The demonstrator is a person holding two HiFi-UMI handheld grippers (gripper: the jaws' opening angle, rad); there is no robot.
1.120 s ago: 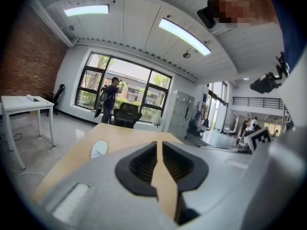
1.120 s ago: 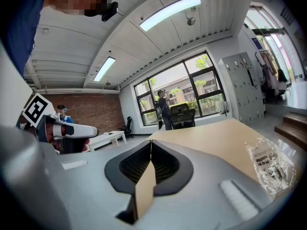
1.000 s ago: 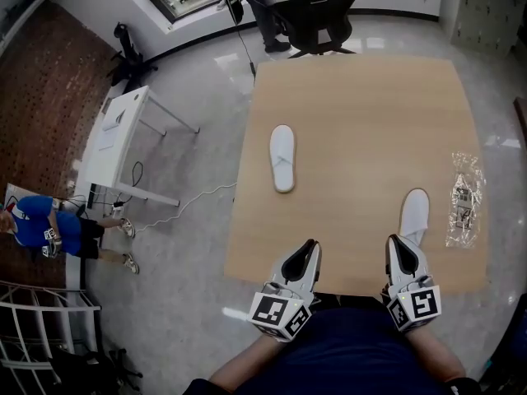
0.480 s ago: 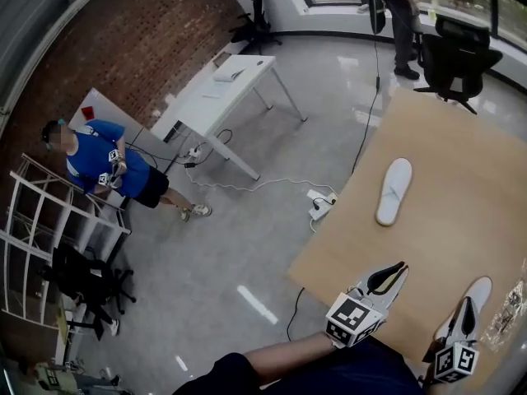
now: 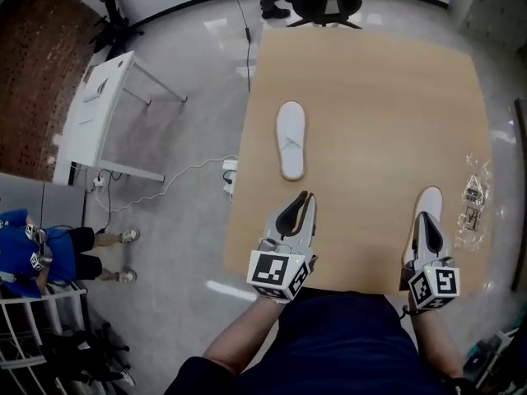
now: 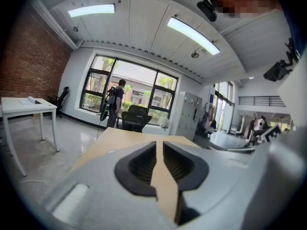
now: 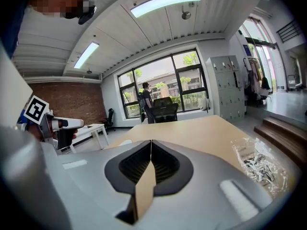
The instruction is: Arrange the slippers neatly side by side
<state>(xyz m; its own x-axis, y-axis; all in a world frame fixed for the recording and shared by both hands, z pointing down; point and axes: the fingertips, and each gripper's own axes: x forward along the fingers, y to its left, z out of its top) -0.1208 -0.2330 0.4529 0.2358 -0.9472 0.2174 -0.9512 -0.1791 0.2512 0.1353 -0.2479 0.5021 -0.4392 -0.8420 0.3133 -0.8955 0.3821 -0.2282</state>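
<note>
Left gripper (image 5: 305, 197) jaws have just been opening, barely apart, empty; right gripper (image 5: 423, 218) jaws closed, empty, slipper (image 5: 430, 197) at twelve o'clock.

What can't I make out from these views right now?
- Near end of the right slipper: in the head view the right gripper covers it, so whether the two touch is unclear.
- The right slipper in the right gripper view: hidden beneath that gripper's own body.
- Bag contents: too small in the head view; in the right gripper view, only a jumble of dark and white bits behind crumpled plastic.
</note>
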